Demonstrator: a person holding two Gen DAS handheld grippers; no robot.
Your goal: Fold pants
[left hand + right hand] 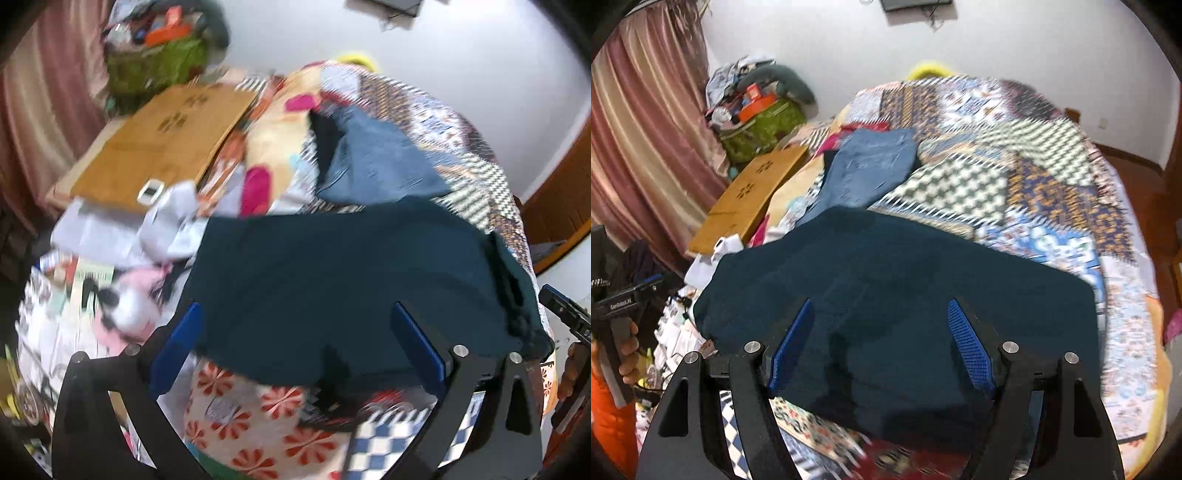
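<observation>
Dark teal pants (886, 302) lie bunched on patchwork quilt (1052, 192).

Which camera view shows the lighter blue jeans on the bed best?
The right wrist view: the jeans lie nearly whole behind the dark pants. In the left wrist view, the jeans are more blurred and partly cut off.

Two pants: one dark teal (894, 317), one blue denim (868, 166).

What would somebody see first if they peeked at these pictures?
Probably the big dark teal pants, spread on the patchwork bedspread right in front of both open grippers. Next, the folded blue jeans lying farther back on the bed, and the wooden board along the bed's left edge.
</observation>
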